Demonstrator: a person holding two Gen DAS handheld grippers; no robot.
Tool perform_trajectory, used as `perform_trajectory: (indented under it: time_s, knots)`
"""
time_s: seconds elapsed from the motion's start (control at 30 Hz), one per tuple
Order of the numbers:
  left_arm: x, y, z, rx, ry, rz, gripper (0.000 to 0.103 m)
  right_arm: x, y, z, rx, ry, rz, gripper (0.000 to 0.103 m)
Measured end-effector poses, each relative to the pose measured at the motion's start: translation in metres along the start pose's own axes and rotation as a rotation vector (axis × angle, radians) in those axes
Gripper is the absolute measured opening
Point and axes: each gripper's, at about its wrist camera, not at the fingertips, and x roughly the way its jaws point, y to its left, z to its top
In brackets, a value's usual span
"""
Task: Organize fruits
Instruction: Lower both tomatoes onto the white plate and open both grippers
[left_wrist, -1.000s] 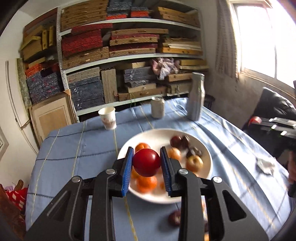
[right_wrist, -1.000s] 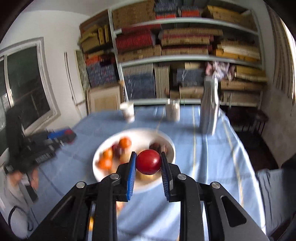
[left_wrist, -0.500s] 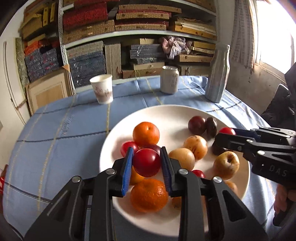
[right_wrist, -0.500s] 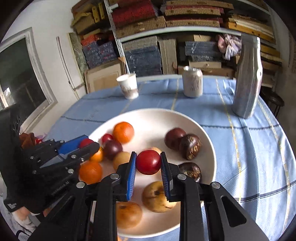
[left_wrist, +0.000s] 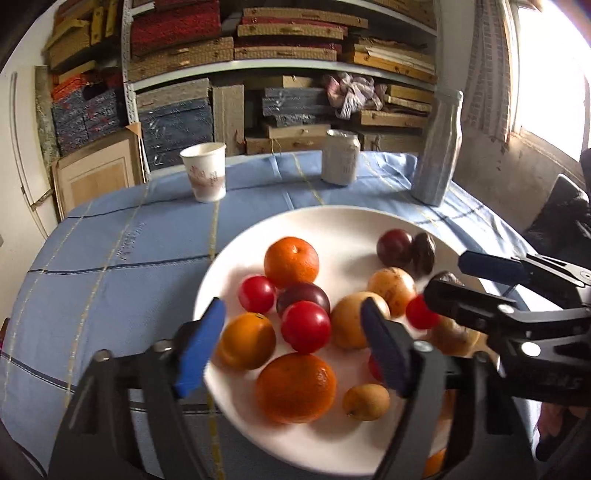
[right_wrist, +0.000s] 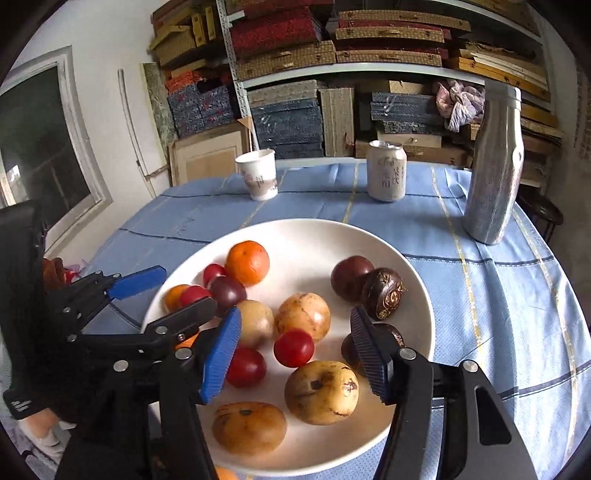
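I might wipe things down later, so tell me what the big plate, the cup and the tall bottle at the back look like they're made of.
Plate: probably glazed ceramic, possibly melamine; smooth, off-white, soft sheen. Cup: paper, matte white, printed, thin rolled rim. Bottle: looks like brushed metal, silvery grey, though a wrap is possible.

The right tongs (left_wrist: 439, 284) hide part of a red fruit (left_wrist: 419, 314). The plate (left_wrist: 332, 454) is cut off at the bottom edge.
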Motion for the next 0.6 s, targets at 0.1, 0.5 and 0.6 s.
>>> perform_trajectory:
  time_s: [0.1, 0.5, 0.6]
  knots:
    - [-0.008, 0.005, 0.003, -0.021, -0.018, 0.01, 0.083, -0.012, 0.003, 0.003, -0.011, -0.028, 0.006, 0.062]
    - [-0.093, 0.015, 0.013, -0.043, -0.147, 0.047, 0.092, -0.114, 0.042, 0.02, -0.088, -0.247, 0.072, 0.075]
    - [-0.112, 0.014, 0.003, -0.021, -0.162, 0.063, 0.094, -0.135, 0.05, 0.012, -0.103, -0.283, 0.086, 0.079]
